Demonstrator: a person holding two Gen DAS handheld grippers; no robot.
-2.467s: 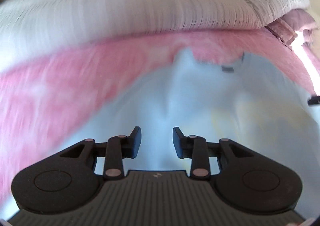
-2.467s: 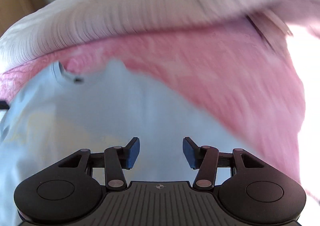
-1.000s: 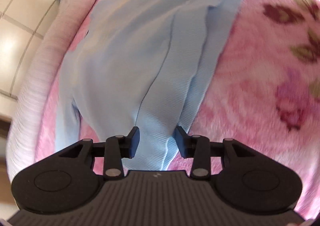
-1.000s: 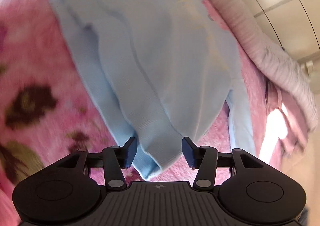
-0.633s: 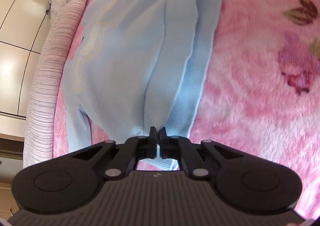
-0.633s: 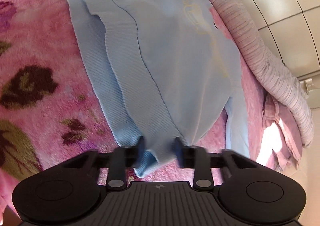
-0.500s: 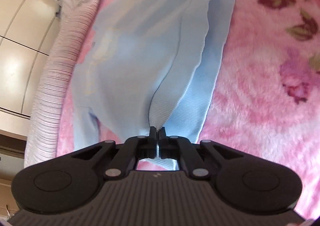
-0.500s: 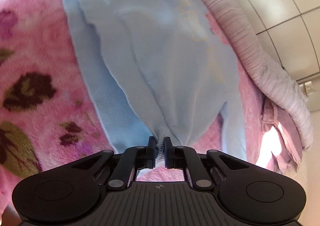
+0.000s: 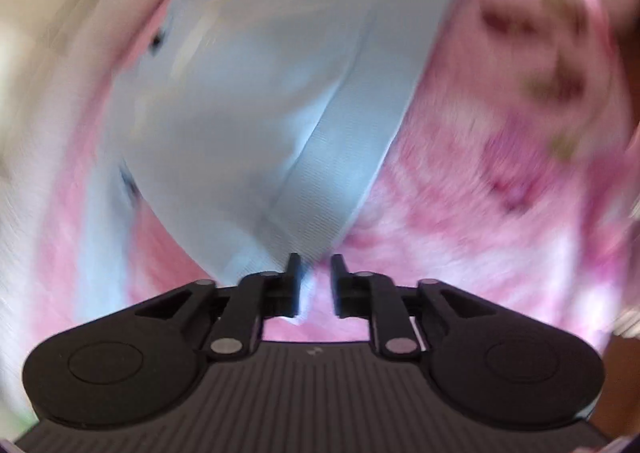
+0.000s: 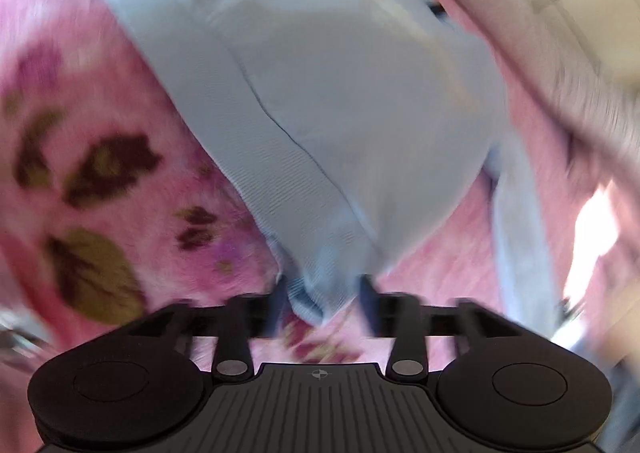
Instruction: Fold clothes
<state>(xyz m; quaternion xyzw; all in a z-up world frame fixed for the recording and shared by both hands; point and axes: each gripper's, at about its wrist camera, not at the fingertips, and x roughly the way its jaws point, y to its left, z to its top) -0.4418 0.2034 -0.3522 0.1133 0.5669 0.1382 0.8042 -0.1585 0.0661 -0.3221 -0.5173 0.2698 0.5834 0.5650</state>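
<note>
1. Half a second ago both grippers were pinched shut on the bottom corners of the light blue shirt; their jaws are now opening, and both views have blurred with movement.
2. The left gripper (image 9: 315,281) has a narrow gap between its black fingers. The shirt (image 9: 256,101) corner hangs against the inner face of one finger, the other finger stands clear of the cloth, and pink blanket shows through the gap, so the pads no longer press on the fabric.
3. The right gripper (image 10: 322,303) has its jaws spread wider. The ribbed hem corner of the shirt (image 10: 340,101) sits loosely between the fingers; with the blur I cannot tell whether either pad touches it, but it does not look squeezed.
4. The shirt lies spread on the pink flowered blanket (image 9: 500,181), front up, its hem nearest both grippers and its neck at the far end.
5. A crease runs up the shirt from the hem, with the ribbed band folded beside it.
6. One sleeve trails off the shirt's side onto the blanket (image 10: 92,173) in the right wrist view.
7. Beyond the shirt's neck end lies a pale striped quilt (image 10: 560,65), with cream panelling behind it.
</note>
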